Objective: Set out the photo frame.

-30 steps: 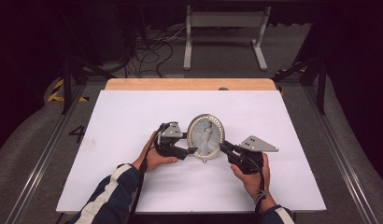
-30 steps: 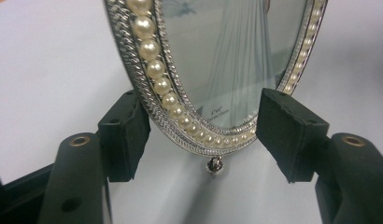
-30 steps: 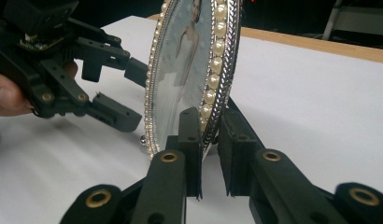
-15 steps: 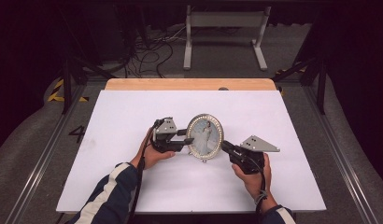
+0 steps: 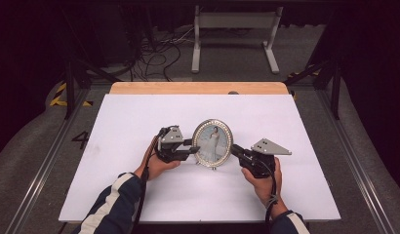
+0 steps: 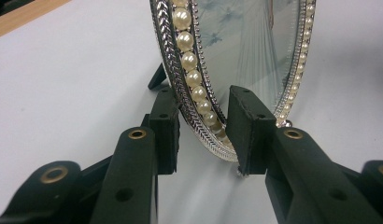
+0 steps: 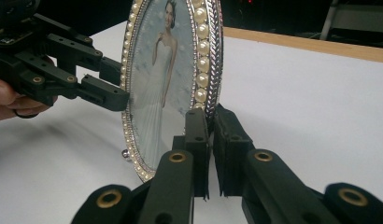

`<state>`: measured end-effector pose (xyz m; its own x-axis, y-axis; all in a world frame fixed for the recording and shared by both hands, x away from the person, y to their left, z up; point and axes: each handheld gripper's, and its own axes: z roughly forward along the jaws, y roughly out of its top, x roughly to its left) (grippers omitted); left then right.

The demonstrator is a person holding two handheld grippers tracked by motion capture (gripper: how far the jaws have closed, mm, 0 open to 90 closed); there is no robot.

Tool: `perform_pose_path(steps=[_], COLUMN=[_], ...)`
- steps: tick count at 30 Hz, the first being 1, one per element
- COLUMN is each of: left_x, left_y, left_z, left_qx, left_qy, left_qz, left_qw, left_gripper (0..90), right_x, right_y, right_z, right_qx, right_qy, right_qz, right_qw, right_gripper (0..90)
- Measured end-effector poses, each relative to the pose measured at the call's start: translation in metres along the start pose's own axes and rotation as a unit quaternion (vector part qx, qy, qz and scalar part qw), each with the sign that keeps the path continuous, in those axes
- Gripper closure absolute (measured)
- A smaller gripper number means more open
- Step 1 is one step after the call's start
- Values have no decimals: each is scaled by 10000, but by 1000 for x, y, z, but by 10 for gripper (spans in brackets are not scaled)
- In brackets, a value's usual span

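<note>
An oval picture frame [image 5: 212, 142] with a pearl and silver rim stands upright on the white table [image 5: 139, 117]; it holds a photo of a person in a white dress. My right gripper [image 5: 233, 150] is shut on the frame's right edge, and its pads clamp the rim [image 7: 209, 100] in the right gripper view [image 7: 210, 140]. My left gripper [image 5: 194, 148] straddles the frame's left edge. Its jaws have just been closing, and the rim [image 6: 194, 88] runs between the pads with slim gaps showing [image 6: 201, 130]. The left gripper [image 7: 116, 84] also appears beyond the frame [image 7: 161, 84].
A wooden strip [image 5: 198, 87] borders the table's far edge. Beyond it, on the dark floor, are a metal stand [image 5: 234, 29] and loose cables [image 5: 154, 53]. Rails run along both sides of the table. Both forearms come in over the near edge.
The left gripper has slid a little left and lined up on the frame's left edge, its jaws narrowing around the rim. The right gripper and the frame have stayed put.
</note>
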<state>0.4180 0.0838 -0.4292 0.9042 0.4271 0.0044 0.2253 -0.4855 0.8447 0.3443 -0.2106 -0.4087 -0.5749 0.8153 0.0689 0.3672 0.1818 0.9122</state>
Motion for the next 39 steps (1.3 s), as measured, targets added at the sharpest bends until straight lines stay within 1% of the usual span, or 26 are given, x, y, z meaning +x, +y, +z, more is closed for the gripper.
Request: perform_pose_path(steps=[2,6,11,12,13,15,16,20,23,24,25,26,29,31,32,33,37,39], left_x=[-1,-3,-5,-6,-9,-10,-11,-14,-15,-16,-16,-18,-20,-20,-20,-20,-19,-19], left_y=[0,0,0,0,0,1,1,1,1,1,1,1,2,0,0,0,-2,-2], left_z=[-2,-3,-3,-3,-3,-3,-3,-3,-3,-4,-4,-5,-5,-5,-5,-5,-5,-5], left_qx=[55,87,73,69,63,60,78,78,72,47,47,55,110,126,126,198,218,226], left_qy=[1,52,5,6,-56,-73,-75,-61,-53,-113,-113,-109,-27,-43,-43,-8,40,43], left_qz=[62,71,76,83,114,124,177,194,195,198,198,261,320,290,290,311,338,323], left_qw=[10000,9999,9999,9999,9999,9999,9998,9998,9998,9997,9997,9996,9994,9995,9995,9993,9992,9992], left_gripper=[653,658,658,659,659,658,658,658,660,661,670,670,664,662,658,654,638,631], right_x=[0,-1,-2,-3,-3,-4,-5,-8,-8,-8,-8,-7,-8,-8,-7,-6,-3,-2], right_y=[0,1,1,1,1,1,0,0,0,0,0,0,-1,-1,-1,-1,-1,-2], right_z=[1,2,3,2,3,3,3,3,4,4,4,4,5,5,6,7,9,9], right_qx=[2,-3,-13,-13,-24,-24,-28,-41,-32,-32,-32,-11,-25,-18,20,41,60,76], right_qy=[-11,15,-21,-67,-81,-95,-106,-50,-60,-65,-65,-140,-143,-110,-110,-101,-92,-77], right_qz=[7,17,-16,-3,2,27,56,137,106,107,107,87,119,152,119,96,-1,-6], right_qw=[10000,10000,10000,10000,10000,9999,9999,9999,9999,9999,9999,9999,9998,9998,9999,9999,9999,9999], right_gripper=[851,851,849,848,848,846,845,843,843,842,842,842,842,843,839,834,835,837])
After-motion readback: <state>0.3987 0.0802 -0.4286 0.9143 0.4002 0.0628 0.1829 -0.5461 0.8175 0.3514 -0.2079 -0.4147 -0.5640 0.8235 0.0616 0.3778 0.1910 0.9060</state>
